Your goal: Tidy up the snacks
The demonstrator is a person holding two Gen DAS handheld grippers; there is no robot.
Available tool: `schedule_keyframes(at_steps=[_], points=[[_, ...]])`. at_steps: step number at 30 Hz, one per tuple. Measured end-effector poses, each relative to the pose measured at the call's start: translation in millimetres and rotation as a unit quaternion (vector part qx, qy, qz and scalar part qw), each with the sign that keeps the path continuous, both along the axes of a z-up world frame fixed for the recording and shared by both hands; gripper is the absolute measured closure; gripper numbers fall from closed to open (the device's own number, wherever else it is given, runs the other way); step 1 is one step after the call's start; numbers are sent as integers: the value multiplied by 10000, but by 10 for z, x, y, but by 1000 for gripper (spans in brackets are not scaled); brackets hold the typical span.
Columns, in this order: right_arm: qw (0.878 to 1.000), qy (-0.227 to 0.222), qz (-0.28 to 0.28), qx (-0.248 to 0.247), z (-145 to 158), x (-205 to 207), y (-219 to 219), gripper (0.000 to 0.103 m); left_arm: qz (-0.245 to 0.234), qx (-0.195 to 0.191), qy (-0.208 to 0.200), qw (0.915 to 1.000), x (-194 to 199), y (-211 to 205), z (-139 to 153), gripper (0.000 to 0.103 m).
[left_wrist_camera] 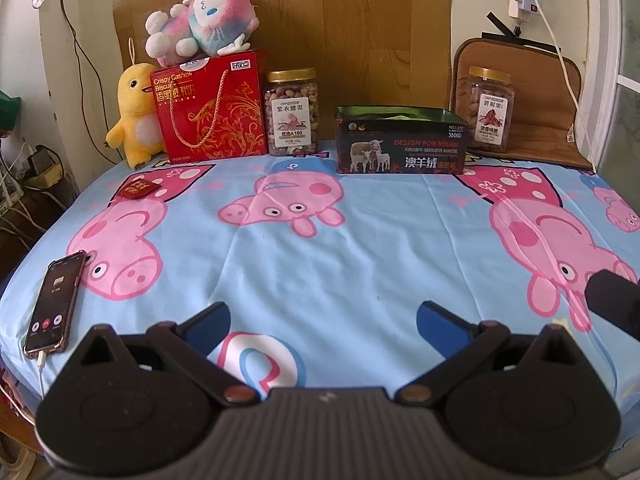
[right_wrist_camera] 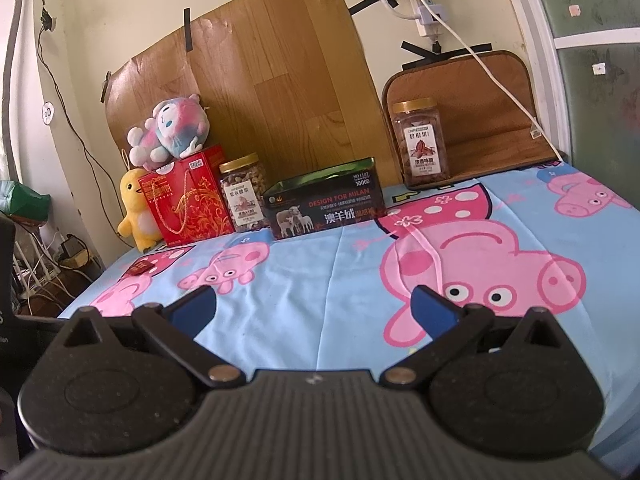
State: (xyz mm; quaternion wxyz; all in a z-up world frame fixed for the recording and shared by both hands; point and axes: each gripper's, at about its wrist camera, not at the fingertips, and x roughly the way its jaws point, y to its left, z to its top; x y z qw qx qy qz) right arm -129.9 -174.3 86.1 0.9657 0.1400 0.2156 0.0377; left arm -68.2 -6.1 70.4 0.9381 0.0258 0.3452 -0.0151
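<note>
- Left gripper (left_wrist_camera: 322, 320), right gripper (right_wrist_camera: 314, 306): both spread wide, empty, low over sheet (left_wrist_camera: 360, 248).
- Small red snack packet (left_wrist_camera: 137, 190) at 10 o'clock: light, crinkly; pinch by edge.
- Nut jars (left_wrist_camera: 292, 112) (right_wrist_camera: 422, 140) at 12: rigid, slick, heavy; clamp mid-body.

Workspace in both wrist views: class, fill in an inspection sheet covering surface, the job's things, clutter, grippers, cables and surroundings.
Surface: blue cartoon-pig sheet, flat, lightly creased.
Job's things: red biscuit box at back left; nut jar beside it on its right; open dark box at centre back; second nut jar at back right; small red packet lying alone on the sheet.
Clutter: yellow plush left of the red box; pink-blue plush on top of it; phone at the left edge.
Grippers: left gripper and right gripper, jaws open, holding nothing.
Cables: white cable hanging from a wall power strip; phone plugged in; tangled cables on the floor at left.
Surroundings: wood-pattern board and brown mat against the wall.
</note>
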Motion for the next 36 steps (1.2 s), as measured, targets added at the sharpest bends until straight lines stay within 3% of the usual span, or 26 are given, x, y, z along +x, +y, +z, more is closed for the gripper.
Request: schedule_keyframes(at_steps=[36], points=[[9999, 98, 79, 87, -25, 18, -16, 0, -58, -34, 67, 10000, 0, -1, -38, 0]])
